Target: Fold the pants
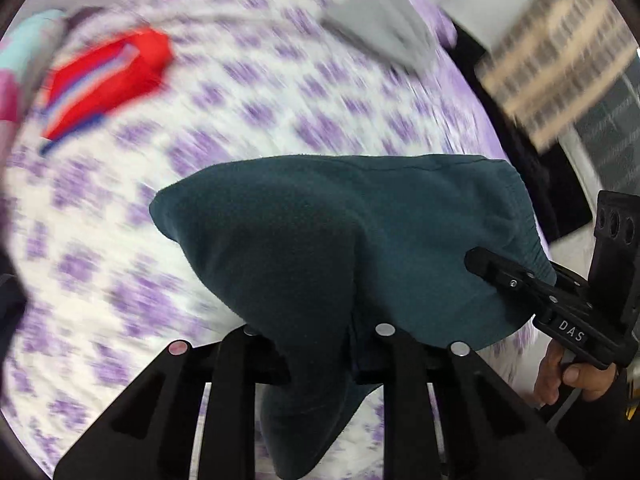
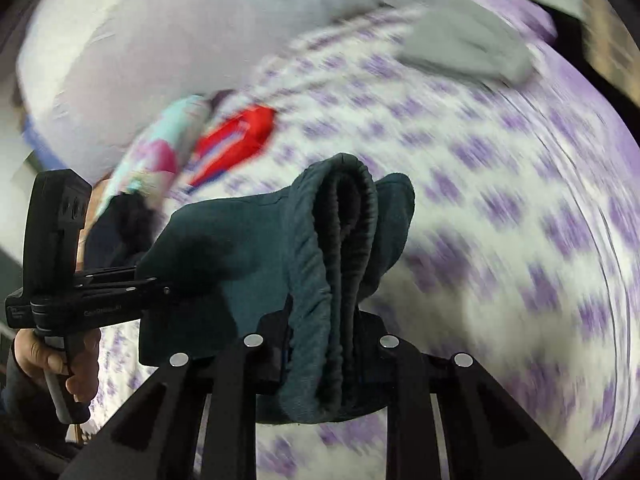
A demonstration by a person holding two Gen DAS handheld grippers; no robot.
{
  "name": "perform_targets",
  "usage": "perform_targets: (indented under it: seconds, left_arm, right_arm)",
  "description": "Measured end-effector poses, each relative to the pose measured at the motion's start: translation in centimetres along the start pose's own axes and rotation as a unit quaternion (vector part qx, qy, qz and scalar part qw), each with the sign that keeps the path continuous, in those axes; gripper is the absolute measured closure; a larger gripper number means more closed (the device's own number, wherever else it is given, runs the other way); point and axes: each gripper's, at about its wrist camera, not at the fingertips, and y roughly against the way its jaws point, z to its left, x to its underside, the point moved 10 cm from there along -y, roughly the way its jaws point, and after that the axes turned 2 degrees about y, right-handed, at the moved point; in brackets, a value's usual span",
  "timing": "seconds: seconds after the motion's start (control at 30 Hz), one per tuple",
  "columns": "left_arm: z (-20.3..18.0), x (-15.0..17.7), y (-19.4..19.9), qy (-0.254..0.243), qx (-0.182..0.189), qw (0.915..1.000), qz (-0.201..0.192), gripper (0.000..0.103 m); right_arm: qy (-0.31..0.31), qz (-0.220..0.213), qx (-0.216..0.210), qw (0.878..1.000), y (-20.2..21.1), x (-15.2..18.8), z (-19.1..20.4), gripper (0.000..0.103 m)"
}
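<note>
The dark teal pants [image 1: 320,240] hang folded between my two grippers above the bed. My left gripper [image 1: 320,356] is shut on one end of the cloth, which drapes over and between its fingers. My right gripper [image 2: 320,360] is shut on the ribbed elastic waistband [image 2: 340,248], which bunches up between its fingers. In the left wrist view the right gripper [image 1: 520,280] clamps the pants' right end. In the right wrist view the left gripper [image 2: 132,288] clamps the pants [image 2: 240,256] at the left. The background is motion-blurred.
The bed has a white sheet with purple flowers [image 1: 240,100]. A red garment [image 1: 108,76] and a light blue and pink garment [image 2: 160,148] lie at the far left. A grey garment [image 2: 468,44] lies at the far side. A pillow [image 2: 160,40] lies behind.
</note>
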Motion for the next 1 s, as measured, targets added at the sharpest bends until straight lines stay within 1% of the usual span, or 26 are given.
perform_targets:
  seconds: [0.07, 0.13, 0.17, 0.23, 0.27, 0.33, 0.37, 0.4, 0.43, 0.47, 0.5, 0.53, 0.57, 0.6, 0.63, 0.67, 0.7, 0.73, 0.77, 0.8, 0.83, 0.9, 0.97, 1.0]
  left_arm:
    - [2.5, -1.5, 2.1, 0.009, -0.019, 0.9995, -0.022, 0.084]
    - [5.3, -3.0, 3.3, 0.022, -0.049, 0.9978, -0.038, 0.084]
    - [7.0, -3.6, 3.7, 0.028, -0.066, 0.9966, -0.041, 0.084]
    - [9.9, -4.0, 3.7, 0.046, -0.093, 0.9938, -0.04, 0.083]
    - [11.1, -4.0, 3.4, 0.055, -0.099, 0.9928, -0.038, 0.083]
    - [14.2, -3.3, 1.4, 0.079, -0.122, 0.9893, -0.015, 0.08]
    - [15.8, -2.7, 0.2, 0.092, -0.135, 0.9866, -0.001, 0.078]
    - [17.6, -1.6, -1.4, 0.109, -0.151, 0.9823, 0.021, 0.076]
    - [19.3, -0.2, -3.2, 0.127, -0.168, 0.9764, 0.048, 0.076]
    - [20.7, 1.2, -4.6, 0.146, -0.171, 0.9721, 0.065, 0.064]
    - [21.2, 1.5, -4.6, 0.163, -0.158, 0.9729, 0.048, 0.057]
    - [21.6, 1.6, -4.4, 0.177, -0.148, 0.9726, 0.031, 0.053]
    - [21.9, 1.8, -4.1, 0.187, -0.143, 0.9713, 0.03, 0.049]
    - [22.0, 1.9, -3.7, 0.194, -0.142, 0.9702, 0.033, 0.048]
    - [22.0, 1.8, -3.1, 0.196, -0.149, 0.9685, 0.035, 0.048]
    - [21.9, 1.5, -2.3, 0.194, -0.161, 0.9675, 0.026, 0.048]
    - [21.9, 1.2, -1.6, 0.19, -0.17, 0.9669, 0.012, 0.043]
    - [21.7, 1.2, -1.2, 0.189, -0.176, 0.9661, 0.003, 0.038]
    - [21.8, 1.0, -0.6, 0.193, -0.185, 0.9636, -0.007, 0.033]
    - [22.2, 0.7, -0.8, 0.197, -0.189, 0.9621, -0.01, 0.032]
    - [22.6, 0.7, -0.9, 0.199, -0.194, 0.9606, -0.008, 0.032]
    - [23.7, 1.1, -1.9, 0.202, -0.219, 0.9545, 0.014, 0.031]
    - [24.1, 1.2, -2.5, 0.206, -0.218, 0.9539, 0.013, 0.03]
    - [24.3, 1.4, -2.7, 0.208, -0.217, 0.9535, 0.013, 0.026]
  right_arm:
    - [0.02, -0.004, -0.018, 1.0, -1.6, -2.6, 2.1, 0.081]
    - [0.045, -0.009, -0.032, 0.998, -4.0, -5.2, 4.7, 0.081]
    - [0.051, -0.009, -0.036, 0.998, -5.0, -5.9, 5.4, 0.08]
    - [0.063, 0.003, -0.038, 0.997, -8.4, -6.9, 6.7, 0.079]
    - [0.064, 0.015, -0.033, 0.997, -10.0, -6.9, 7.0, 0.079]
    - [0.073, 0.043, 0.002, 0.996, -13.9, -6.1, 6.6, 0.068]
    - [0.076, 0.057, 0.023, 0.995, -15.5, -5.5, 6.0, 0.065]
    - [0.077, 0.086, 0.051, 0.992, -17.5, -3.9, 4.9, 0.062]
    - [0.078, 0.11, 0.071, 0.988, -18.7, -2.7, 3.9, 0.057]
    - [0.078, 0.125, 0.076, 0.986, -19.5, -1.8, 3.2, 0.052]
    - [0.078, 0.117, 0.078, 0.987, -19.6, -1.6, 2.8, 0.044]
    - [0.079, 0.115, 0.079, 0.987, -19.3, -1.7, 2.6, 0.041]
    - [0.077, 0.121, 0.076, 0.987, -19.1, -1.7, 2.5, 0.041]
    - [0.074, 0.122, 0.074, 0.987, -18.5, -2.1, 2.6, 0.041]
    - [0.079, 0.099, 0.074, 0.989, -17.3, -3.3, 3.0, 0.042]
    - [0.087, 0.078, 0.074, 0.99, -16.5, -4.3, 3.6, 0.042]
    - [0.099, 0.049, 0.073, 0.991, -15.5, -5.6, 4.4, 0.042]
    - [0.106, 0.03, 0.072, 0.991, -15.0, -6.7, 4.8, 0.045]
    - [0.113, 0.013, 0.065, 0.991, -14.8, -7.8, 5.7, 0.05]
    - [0.117, 0.011, 0.058, 0.991, -15.1, -8.2, 6.3, 0.064]
    - [0.12, 0.013, 0.053, 0.991, -15.6, -8.3, 6.6, 0.08]
    - [0.136, 0.039, 0.063, 0.988, -17.9, -7.9, 6.7, 0.091]
    - [0.155, 0.083, 0.108, 0.978, -20.6, -6.6, 5.6, 0.091]
    - [0.152, 0.094, 0.112, 0.978, -21.6, -5.9, 4.7, 0.089]
